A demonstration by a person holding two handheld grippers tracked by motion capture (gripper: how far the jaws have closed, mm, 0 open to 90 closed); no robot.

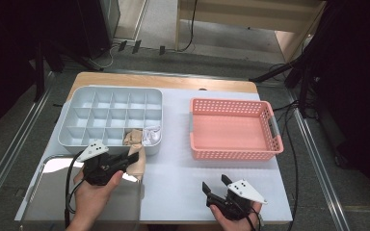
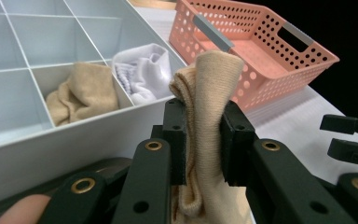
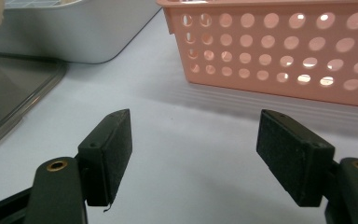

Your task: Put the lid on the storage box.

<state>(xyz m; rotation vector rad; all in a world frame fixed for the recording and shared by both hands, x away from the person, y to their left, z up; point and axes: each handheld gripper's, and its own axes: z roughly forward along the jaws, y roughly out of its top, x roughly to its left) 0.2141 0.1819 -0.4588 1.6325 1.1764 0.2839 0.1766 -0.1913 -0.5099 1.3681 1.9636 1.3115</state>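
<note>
Left gripper (image 1: 131, 156) lower left of the high view, jaws clamped on a folded beige sock (image 2: 208, 121) held just off the near rim of the grey divided organizer (image 1: 75, 139). Its near-right cells hold another beige sock (image 2: 83, 91) and a white one, probably a sock (image 2: 142, 72). Right gripper (image 1: 215, 185) lower centre, jaws apart over bare white mat (image 1: 178, 163); pink basket (image 1: 275, 126) mid-right.

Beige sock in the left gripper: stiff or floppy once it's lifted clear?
Probably floppy: the beige sock folds over above the left gripper and bunches below the pads. Likely light, since a small pinch holds it. The ribbed knit probably won't slip.
</note>
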